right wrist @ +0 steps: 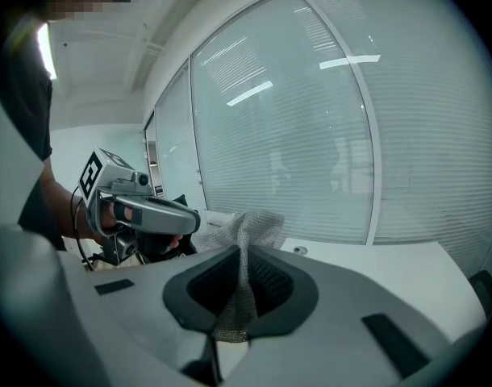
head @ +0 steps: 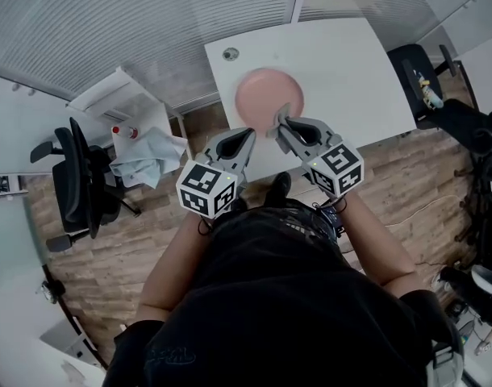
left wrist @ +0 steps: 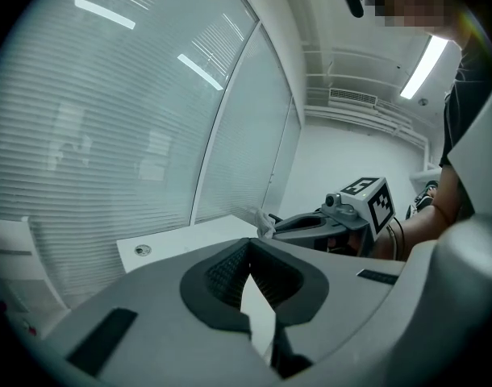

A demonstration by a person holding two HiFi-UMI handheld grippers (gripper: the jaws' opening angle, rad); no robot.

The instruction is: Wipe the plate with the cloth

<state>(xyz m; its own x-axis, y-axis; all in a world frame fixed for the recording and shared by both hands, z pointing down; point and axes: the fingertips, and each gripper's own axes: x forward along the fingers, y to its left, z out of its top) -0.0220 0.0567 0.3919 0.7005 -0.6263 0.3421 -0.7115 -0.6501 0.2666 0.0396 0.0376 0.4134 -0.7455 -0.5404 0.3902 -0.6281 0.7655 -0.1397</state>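
A round pink plate (head: 268,95) lies on the white table (head: 335,63), just beyond both grippers. My right gripper (head: 281,122) is shut on a grey mesh cloth (right wrist: 246,236), which stands pinched between its pads and puffs out past the tips. A scrap of that cloth (head: 276,119) shows at the plate's near edge. My left gripper (head: 248,134) is shut with nothing in it, beside the right one, over the table's near edge. The left gripper view shows the right gripper (left wrist: 266,232) with the cloth (left wrist: 264,223) at its tip. The right gripper view shows the left gripper (right wrist: 196,220).
A cable grommet (head: 231,53) sits in the table's far left corner. Left of the table stand a small white cabinet (head: 121,95) with a spray bottle (head: 125,131), a pale blue rag (head: 145,158) and a black office chair (head: 81,184). Another black chair (head: 415,75) stands at the right.
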